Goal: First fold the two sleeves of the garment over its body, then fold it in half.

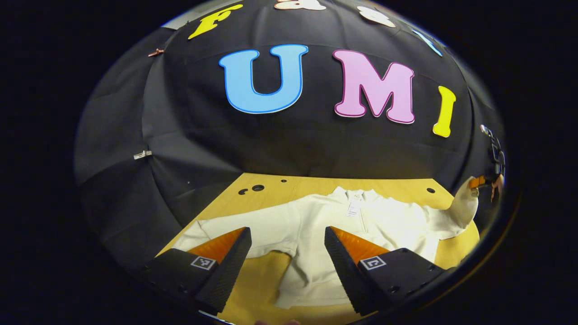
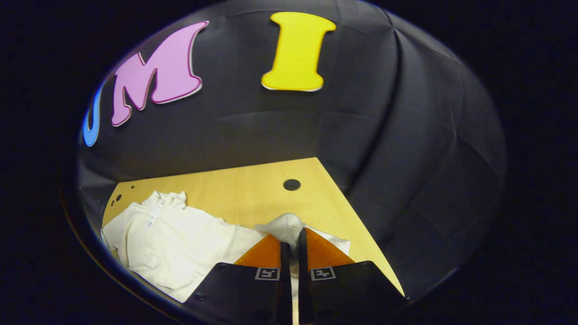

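Observation:
A cream long-sleeved garment lies flat on the wooden table, collar toward the booth's wall. My left gripper hovers open above the garment's near left side, with nothing between its fingers. In the left gripper view the far sleeve is lifted off the table at the right edge, held by the other gripper. In the right gripper view my right gripper is shut on that sleeve's cuff, and the garment's body spreads out to the left.
The table has small round holes near its back edge. Black cloth walls stand close behind and to both sides. Bare wood lies right of the raised sleeve.

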`<move>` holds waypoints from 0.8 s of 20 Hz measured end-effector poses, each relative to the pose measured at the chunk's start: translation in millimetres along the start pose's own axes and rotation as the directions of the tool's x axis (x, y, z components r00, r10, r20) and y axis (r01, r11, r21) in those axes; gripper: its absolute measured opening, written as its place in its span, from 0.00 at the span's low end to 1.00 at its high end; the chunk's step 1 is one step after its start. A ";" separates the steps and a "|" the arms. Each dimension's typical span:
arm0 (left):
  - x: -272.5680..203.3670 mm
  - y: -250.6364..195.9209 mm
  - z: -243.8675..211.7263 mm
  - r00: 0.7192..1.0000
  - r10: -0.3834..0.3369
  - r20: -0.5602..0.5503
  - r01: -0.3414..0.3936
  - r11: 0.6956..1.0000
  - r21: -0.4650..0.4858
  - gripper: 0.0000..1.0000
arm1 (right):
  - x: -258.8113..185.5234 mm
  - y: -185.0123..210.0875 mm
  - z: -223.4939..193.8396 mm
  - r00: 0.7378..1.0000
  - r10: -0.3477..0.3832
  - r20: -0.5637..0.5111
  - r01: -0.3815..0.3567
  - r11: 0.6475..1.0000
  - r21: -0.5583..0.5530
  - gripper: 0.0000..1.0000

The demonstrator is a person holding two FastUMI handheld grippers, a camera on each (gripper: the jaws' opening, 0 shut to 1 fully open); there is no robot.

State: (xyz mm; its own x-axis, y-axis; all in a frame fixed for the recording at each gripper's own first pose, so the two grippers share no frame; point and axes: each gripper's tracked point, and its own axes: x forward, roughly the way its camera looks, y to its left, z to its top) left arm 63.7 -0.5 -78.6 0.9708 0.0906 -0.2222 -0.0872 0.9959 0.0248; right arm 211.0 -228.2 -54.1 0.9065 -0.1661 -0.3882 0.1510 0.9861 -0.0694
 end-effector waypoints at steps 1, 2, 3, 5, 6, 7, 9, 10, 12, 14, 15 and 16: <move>-2.9 4.4 -1.0 1.000 0.006 0.005 -0.006 1.000 0.008 1.00 | -3.4 20.7 4.9 0.999 0.033 -0.004 -0.033 0.999 -0.019 0.10; -5.5 6.6 -1.4 1.000 0.005 0.010 -0.005 1.000 0.017 1.00 | -8.0 45.7 13.7 0.998 0.070 -0.005 -0.070 0.996 -0.054 0.10; -8.1 7.0 -2.2 1.000 0.000 0.015 0.000 1.000 0.024 1.00 | -11.7 66.1 21.8 0.995 0.100 0.001 -0.099 0.992 -0.076 0.10; -14.5 10.2 -4.4 1.000 -0.002 0.021 0.001 1.000 0.023 1.00 | -14.5 108.2 35.5 0.988 0.157 0.011 -0.155 0.982 -0.104 0.10; -16.1 13.3 -5.6 1.000 0.002 0.020 -0.002 1.000 0.013 1.00 | -17.6 129.6 43.7 0.982 0.187 0.013 -0.184 0.977 -0.110 0.10; -17.8 16.6 -8.0 1.000 0.007 0.018 -0.007 1.000 -0.003 1.00 | -18.0 154.0 49.1 0.977 0.213 0.014 -0.210 0.971 -0.117 0.10; -21.6 24.7 -12.3 1.000 0.020 0.010 -0.020 0.999 -0.042 0.99 | -14.4 200.7 54.3 0.967 0.252 0.020 -0.246 0.955 -0.169 0.10; -22.5 30.0 -13.7 1.000 0.029 0.006 -0.029 0.998 -0.060 1.00 | -13.6 223.8 57.7 0.963 0.268 0.023 -0.258 0.944 -0.204 0.10; -25.0 40.0 -17.3 0.999 0.048 -0.002 -0.047 0.995 -0.091 0.99 | -12.4 268.6 56.3 0.949 0.313 0.019 -0.299 0.921 -0.250 0.09; -27.8 56.4 -21.9 0.997 0.080 -0.009 -0.080 0.991 -0.109 1.00 | -8.9 324.6 46.9 0.930 0.368 -0.013 -0.360 0.901 -0.243 0.09; -28.9 62.7 -23.7 0.996 0.093 -0.013 -0.094 0.989 -0.116 1.00 | -5.7 347.6 39.8 0.922 0.387 -0.023 -0.381 0.894 -0.234 0.10; -28.4 71.4 -27.7 0.994 0.111 -0.021 -0.112 0.985 -0.129 1.00 | -2.7 370.3 33.9 0.915 0.402 -0.030 -0.398 0.888 -0.230 0.09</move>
State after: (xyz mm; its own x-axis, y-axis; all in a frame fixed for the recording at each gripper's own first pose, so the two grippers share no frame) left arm 23.7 68.2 -97.5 0.9502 0.2003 -0.2385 -0.2239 0.9716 -0.0761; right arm 277.8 137.5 -47.7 0.8782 0.2443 -0.4111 -0.3174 0.9408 -0.1190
